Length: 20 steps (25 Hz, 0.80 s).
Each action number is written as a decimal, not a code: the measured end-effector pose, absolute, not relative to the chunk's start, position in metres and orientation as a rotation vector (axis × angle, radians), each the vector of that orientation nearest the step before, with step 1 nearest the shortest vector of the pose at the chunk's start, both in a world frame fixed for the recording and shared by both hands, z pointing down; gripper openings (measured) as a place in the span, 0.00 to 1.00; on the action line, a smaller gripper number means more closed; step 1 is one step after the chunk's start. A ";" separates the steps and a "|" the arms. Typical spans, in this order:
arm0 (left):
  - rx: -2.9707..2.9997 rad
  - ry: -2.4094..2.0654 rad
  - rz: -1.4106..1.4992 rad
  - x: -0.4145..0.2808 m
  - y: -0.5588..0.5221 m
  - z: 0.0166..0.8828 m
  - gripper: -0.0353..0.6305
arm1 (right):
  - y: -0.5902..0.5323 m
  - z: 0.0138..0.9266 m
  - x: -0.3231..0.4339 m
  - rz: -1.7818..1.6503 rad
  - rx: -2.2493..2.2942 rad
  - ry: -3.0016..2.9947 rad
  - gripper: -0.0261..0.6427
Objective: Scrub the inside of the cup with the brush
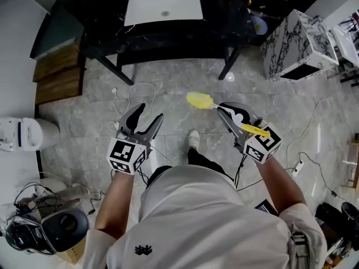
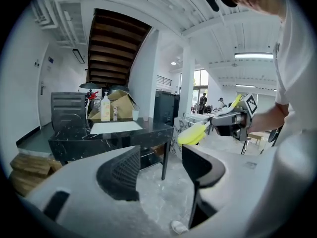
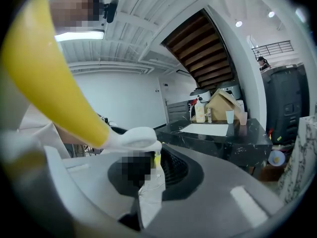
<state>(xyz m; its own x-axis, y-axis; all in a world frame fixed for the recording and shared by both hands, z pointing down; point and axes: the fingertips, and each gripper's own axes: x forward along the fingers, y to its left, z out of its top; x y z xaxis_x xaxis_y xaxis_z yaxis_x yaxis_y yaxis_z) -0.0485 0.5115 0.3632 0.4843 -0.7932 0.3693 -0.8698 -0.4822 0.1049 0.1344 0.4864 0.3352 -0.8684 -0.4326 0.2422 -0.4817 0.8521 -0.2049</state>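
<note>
My right gripper [image 1: 224,110] is shut on a yellow brush [image 1: 200,100], whose head sticks out to the left over the floor. In the right gripper view the brush's yellow handle [image 3: 54,83] and white neck run across the jaws [image 3: 153,155]. My left gripper [image 1: 150,112] is held level with it at the left, open, with nothing between its fingers [image 2: 161,155]. From the left gripper view the brush [image 2: 193,133] shows off to the right. Two cups [image 3: 229,116] stand on the far black table [image 1: 101,32], well away from both grippers.
A white mat [image 1: 162,7] lies on the table, with a bottle [image 2: 105,108] and a cardboard box behind it. A marble-patterned cabinet [image 1: 297,43] stands at the right, and wooden steps [image 1: 56,74] at the left. Cables [image 1: 126,97] trail over the floor by my feet.
</note>
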 end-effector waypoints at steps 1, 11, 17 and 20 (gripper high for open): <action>2.453 -1.421 0.398 -0.046 0.493 0.363 0.43 | 0.469 0.338 0.137 0.387 0.705 -2.841 0.11; 2.460 -1.385 0.383 -0.038 0.363 0.374 0.43 | 0.339 0.343 0.139 0.387 0.756 -2.824 0.11; 2.544 -1.286 0.359 -0.050 0.268 0.380 0.46 | 0.270 0.348 0.126 0.385 0.846 -2.777 0.11; 2.571 -1.219 0.377 -0.060 0.214 0.384 0.50 | 0.236 0.345 0.112 0.384 0.903 -2.741 0.11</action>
